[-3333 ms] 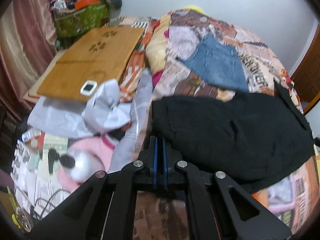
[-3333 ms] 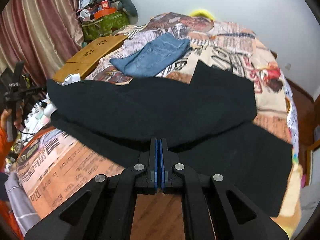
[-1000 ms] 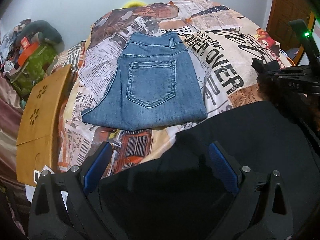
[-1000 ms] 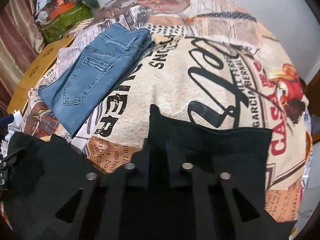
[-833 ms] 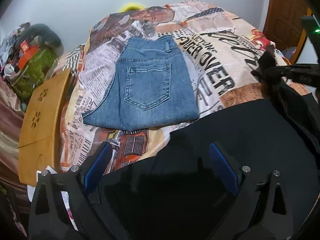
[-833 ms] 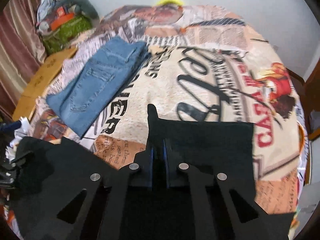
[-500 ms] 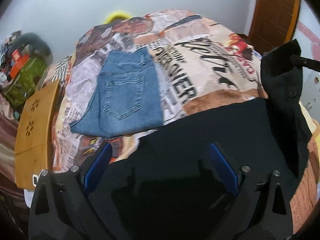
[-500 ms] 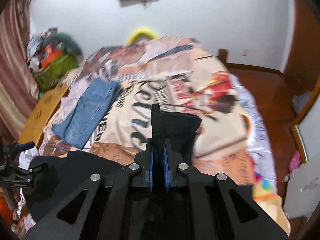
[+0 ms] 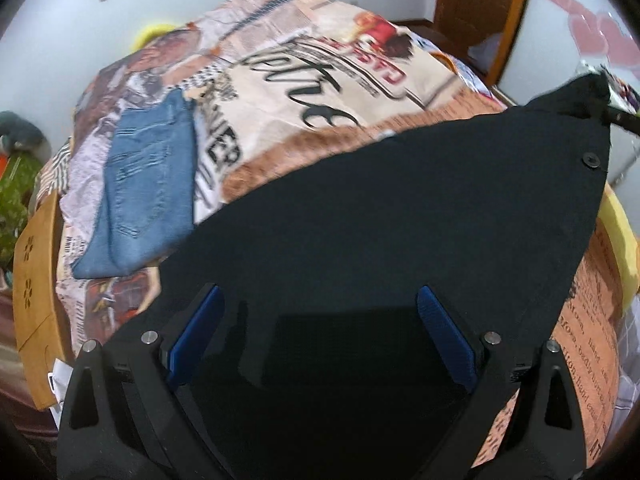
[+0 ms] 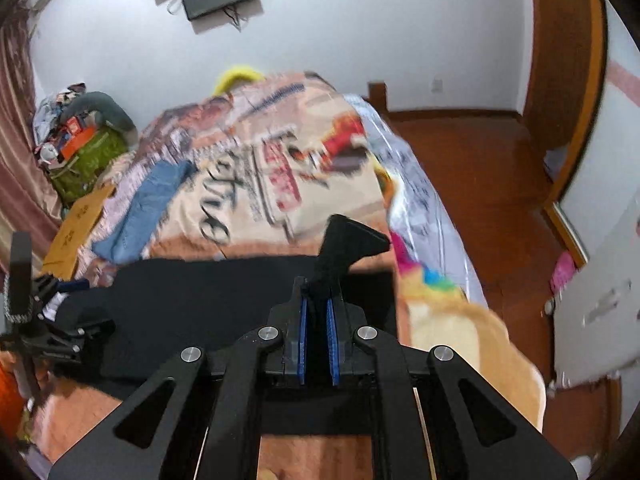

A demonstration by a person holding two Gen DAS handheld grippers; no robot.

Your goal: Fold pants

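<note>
Black pants (image 9: 380, 220) lie spread over the printed bedcover (image 9: 320, 80). My left gripper (image 9: 320, 332) hovers over them with its blue pads (image 9: 196, 332) wide apart, open, pressing on nothing. One corner of the pants (image 9: 584, 96) is pulled up into a point at the far right. In the right wrist view my right gripper (image 10: 317, 312) is shut on that corner of the pants (image 10: 348, 244), which sticks up past the pads. The left gripper (image 10: 48, 320) shows at the left edge, over the pants' other end.
Folded blue jeans (image 9: 148, 184) lie on the bed's left side, beside a wooden board (image 9: 32, 280). A green bag (image 10: 88, 156) with clutter stands by the curtain. Wooden floor (image 10: 480, 180) and a door (image 9: 480, 12) lie beyond the bed's right edge.
The right gripper has risen and swung right, lifting the black corner so the cloth stretches into a point. The left gripper has slid across the pants, still open. Both views have rolled.
</note>
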